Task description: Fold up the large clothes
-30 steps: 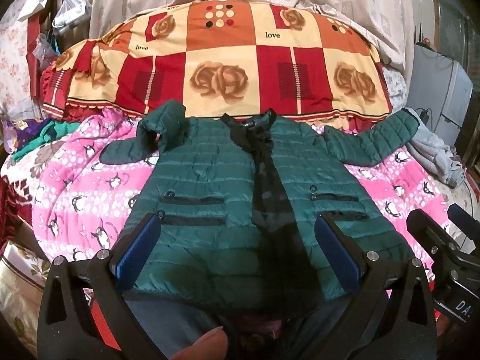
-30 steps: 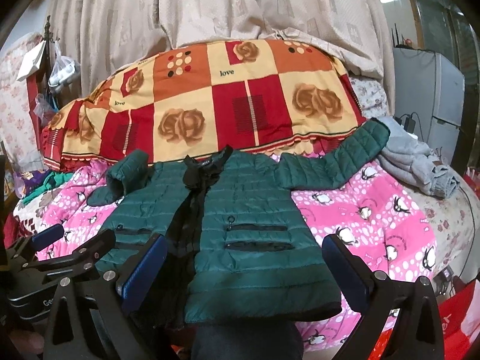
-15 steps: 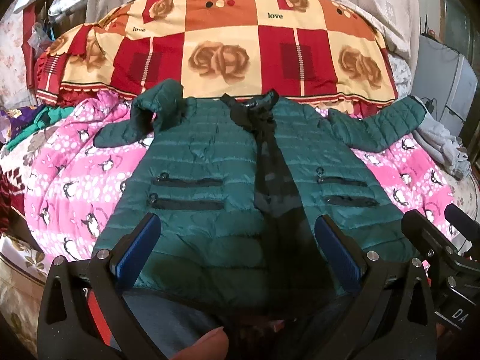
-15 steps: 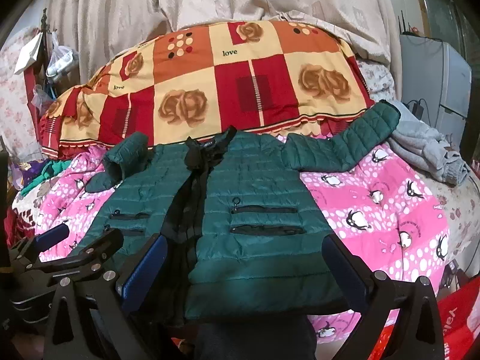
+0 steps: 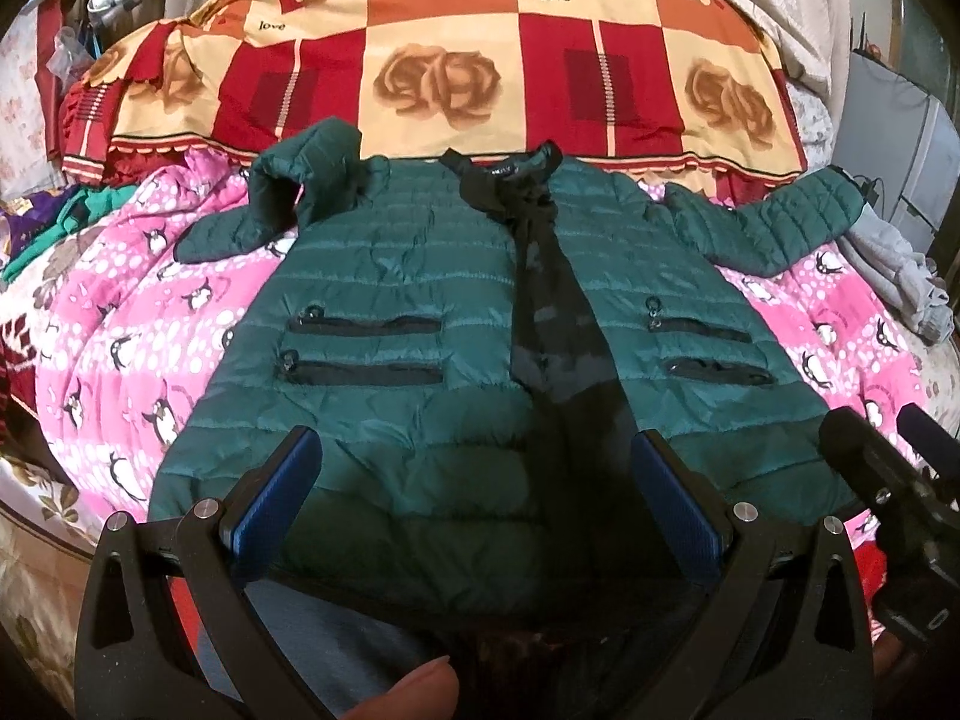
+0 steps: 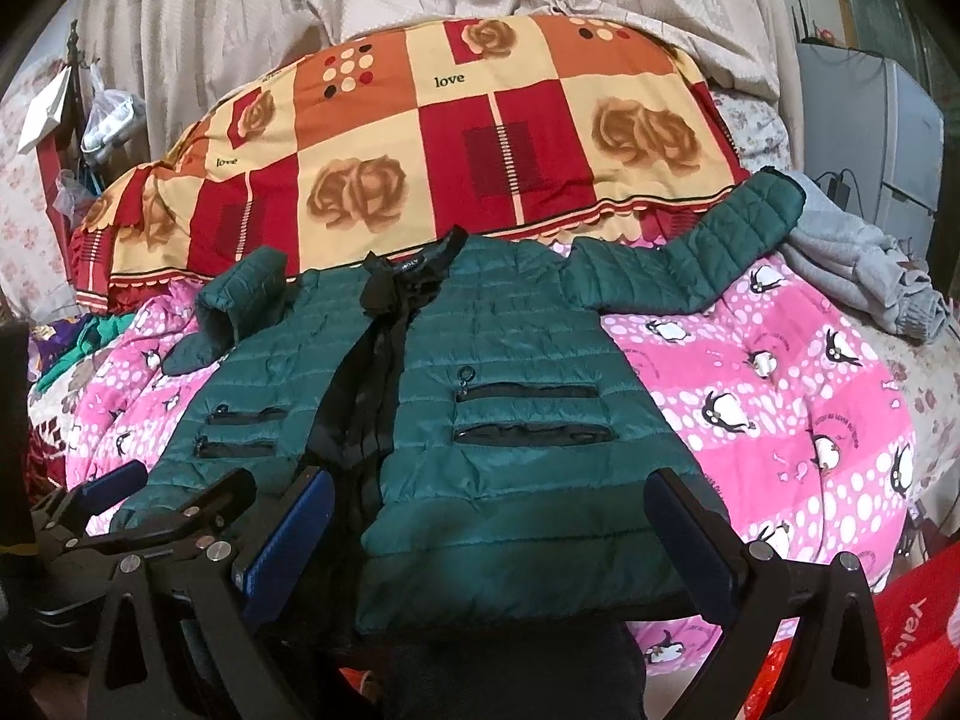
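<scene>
Here the left gripper point(image 5: 474, 498) stands spread wide, grasping nothing, above the hem of the green jacket point(image 5: 420, 324). The right gripper point(image 6: 489, 534) is likewise spread and empty over the hem's other half. The jacket lies flat, front up, on a pink penguin blanket point(image 6: 780, 396), one sleeve crumpled, the other stretched out toward grey clothes point(image 6: 858, 276). Behind it rises a red and orange rose quilt point(image 5: 444, 60). No containers show clearly.
</scene>
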`<act>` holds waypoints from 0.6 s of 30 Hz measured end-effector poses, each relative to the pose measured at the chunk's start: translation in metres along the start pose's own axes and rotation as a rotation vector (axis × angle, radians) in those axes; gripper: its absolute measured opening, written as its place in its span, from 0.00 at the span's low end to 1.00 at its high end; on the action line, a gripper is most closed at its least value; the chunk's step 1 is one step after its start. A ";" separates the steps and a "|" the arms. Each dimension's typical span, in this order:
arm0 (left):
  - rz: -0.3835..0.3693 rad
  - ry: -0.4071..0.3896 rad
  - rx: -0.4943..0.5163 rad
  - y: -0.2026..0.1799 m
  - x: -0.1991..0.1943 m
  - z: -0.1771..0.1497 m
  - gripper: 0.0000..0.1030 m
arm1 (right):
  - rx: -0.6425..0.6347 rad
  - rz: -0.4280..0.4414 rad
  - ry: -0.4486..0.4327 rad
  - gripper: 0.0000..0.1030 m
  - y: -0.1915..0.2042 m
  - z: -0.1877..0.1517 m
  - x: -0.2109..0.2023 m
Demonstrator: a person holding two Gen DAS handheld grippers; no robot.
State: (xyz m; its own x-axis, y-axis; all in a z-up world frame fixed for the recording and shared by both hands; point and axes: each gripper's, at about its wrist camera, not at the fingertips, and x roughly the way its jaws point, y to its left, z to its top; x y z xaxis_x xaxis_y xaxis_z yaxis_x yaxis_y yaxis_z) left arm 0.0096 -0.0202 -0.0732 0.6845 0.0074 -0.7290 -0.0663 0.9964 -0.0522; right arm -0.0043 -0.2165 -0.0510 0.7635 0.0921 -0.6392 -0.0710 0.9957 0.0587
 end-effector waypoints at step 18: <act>-0.093 -0.089 0.023 0.002 -0.009 -0.001 1.00 | -0.005 -0.029 0.011 0.99 -0.002 -0.001 0.000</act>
State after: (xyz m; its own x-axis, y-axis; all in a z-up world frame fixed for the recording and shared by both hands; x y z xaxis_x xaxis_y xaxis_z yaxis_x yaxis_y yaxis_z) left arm 0.0031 -0.0185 -0.0675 0.7487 -0.0786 -0.6582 0.0164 0.9948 -0.1001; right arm -0.0048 -0.2188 -0.0523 0.7581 0.0629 -0.6491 -0.0519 0.9980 0.0362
